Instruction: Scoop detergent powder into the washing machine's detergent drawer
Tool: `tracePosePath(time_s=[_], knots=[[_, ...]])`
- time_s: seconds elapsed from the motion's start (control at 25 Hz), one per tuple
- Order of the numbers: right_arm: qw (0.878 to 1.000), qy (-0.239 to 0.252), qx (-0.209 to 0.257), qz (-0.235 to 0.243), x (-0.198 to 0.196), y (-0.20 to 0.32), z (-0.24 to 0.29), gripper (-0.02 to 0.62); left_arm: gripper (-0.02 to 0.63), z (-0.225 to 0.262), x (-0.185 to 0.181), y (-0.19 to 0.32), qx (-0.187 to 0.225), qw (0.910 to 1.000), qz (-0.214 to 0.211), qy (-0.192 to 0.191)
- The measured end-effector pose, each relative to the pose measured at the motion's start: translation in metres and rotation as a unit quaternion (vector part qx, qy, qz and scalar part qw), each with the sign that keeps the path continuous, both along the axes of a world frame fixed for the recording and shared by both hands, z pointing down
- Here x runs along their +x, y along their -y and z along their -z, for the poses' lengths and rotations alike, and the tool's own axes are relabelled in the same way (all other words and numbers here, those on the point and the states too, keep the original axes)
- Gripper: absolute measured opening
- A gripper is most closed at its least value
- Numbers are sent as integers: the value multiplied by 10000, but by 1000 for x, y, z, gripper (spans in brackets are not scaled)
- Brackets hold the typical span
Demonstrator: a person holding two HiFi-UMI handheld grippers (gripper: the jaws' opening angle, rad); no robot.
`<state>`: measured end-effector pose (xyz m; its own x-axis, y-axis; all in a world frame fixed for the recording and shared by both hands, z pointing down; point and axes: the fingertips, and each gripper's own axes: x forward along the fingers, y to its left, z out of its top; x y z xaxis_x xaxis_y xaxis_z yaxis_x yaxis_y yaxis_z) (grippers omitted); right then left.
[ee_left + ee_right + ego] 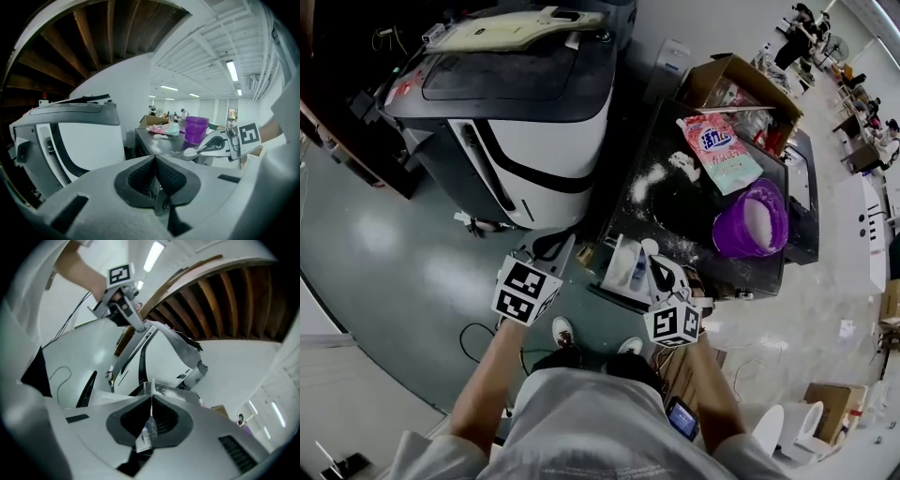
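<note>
A grey-green floor fills the head view, with the washing machine (534, 122) at the upper left and a dark tabletop (675, 220) to its right. On the tabletop sit a cardboard box (727, 80), a pink detergent bag (719, 150) and a purple tub (755, 220) with white powder inside. Loose powder (649, 180) is scattered over the dark surface. At the tabletop's near edge lies a white tray, probably the detergent drawer (622, 267), though it is too small to be sure. The left tool (555, 258) hangs over the floor just left of that tray. The right tool (661, 274) is at the tray's right side.

In the left gripper view, the left tool's jaws are pressed together at the tips with nothing between them. Beyond them the right tool reaches in from the right, holding a white spoon (191, 152) heaped with powder above the near end of the tabletop. The purple tub stands farther back.

In the right gripper view, the right tool's jaws are closed on the spoon's thin handle, seen edge-on. The left tool shows above, and the washing machine appears tilted behind it.
</note>
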<state>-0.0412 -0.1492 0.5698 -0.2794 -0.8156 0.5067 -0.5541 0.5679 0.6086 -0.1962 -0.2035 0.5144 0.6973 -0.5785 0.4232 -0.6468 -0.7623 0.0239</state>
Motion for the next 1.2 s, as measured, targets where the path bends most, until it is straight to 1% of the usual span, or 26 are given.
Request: tracePosePath(time_s=[0.08,0.2,0.32,0.48,0.56,0.84,0.96,1.2], knots=[[9968,703,15,-381,17,3,19,6,11,13,13,2,116,9999,-56,-27],[9822,1658,59,-878,48,6,48,6,11,35,35,4,318,9993,-176,-50],[9678,2248,201,-1114,76,13,82,6,11,62,57,10,559,9980,-268,-109],[9461,2880,588,-1359,121,22,138,6,11,104,90,18,940,9944,-425,-231],[9393,3010,816,-1428,142,24,167,6,11,124,106,21,1132,9918,-515,-305],[9243,3128,1504,-1586,202,17,250,6,11,187,155,19,1711,9796,-897,-545],[9199,3177,1643,-1607,216,10,274,6,11,211,163,16,1956,9737,-989,-627],[9170,3144,1838,-1628,231,-3,304,6,11,256,173,7,2369,9612,-1171,-786]])
